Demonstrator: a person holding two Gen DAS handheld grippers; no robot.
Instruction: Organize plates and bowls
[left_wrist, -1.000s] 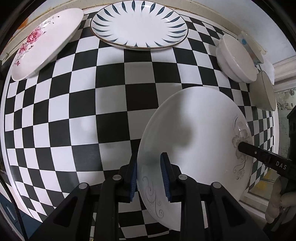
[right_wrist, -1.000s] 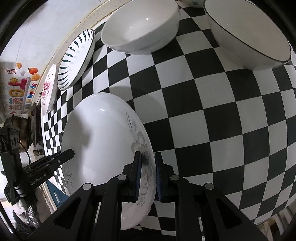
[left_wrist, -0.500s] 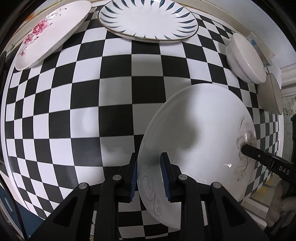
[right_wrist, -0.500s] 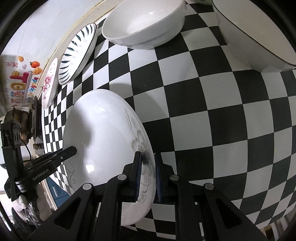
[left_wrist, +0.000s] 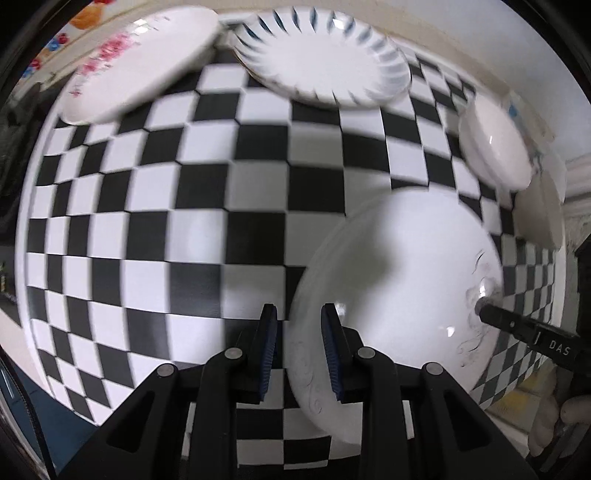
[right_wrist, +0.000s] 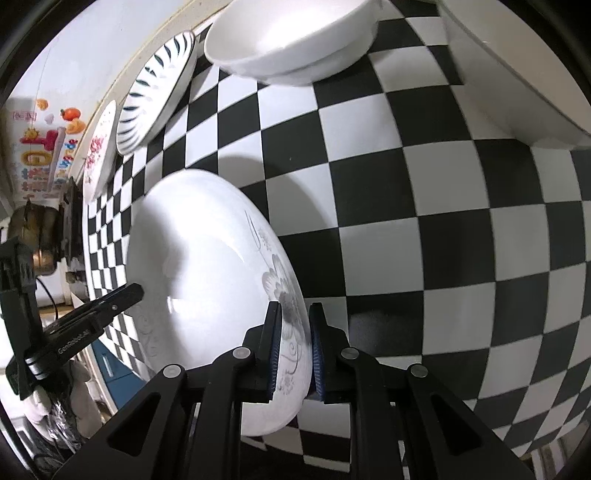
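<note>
So we've got the big white plate (right_wrist: 207, 258) with the grey flower print pinched at opposite rims, and it's hanging tilted just over the checkered counter (right_wrist: 424, 229), near the front edge. The right gripper (right_wrist: 291, 347) is clamped right on the flower part of the rim. The left gripper (left_wrist: 299, 347) is a different story: its pads sit either side of the scroll-patterned rim, but there's a visible gap on one side, so we'd call it slackened off, not squeezing. This thing is glazed ceramic, so stiff, fairly heavy, slick and totally chip-happy; the rim is the only sensible place to grab, with the pads well over the lip. We'd guess it belongs with the other plates at the back, the blue-leaf plate (left_wrist: 325, 59) and the pink-flower plate (left_wrist: 140, 62), while the white bowl (right_wrist: 291, 37) and the larger bowl (right_wrist: 517, 74) sit off to the right.
</note>
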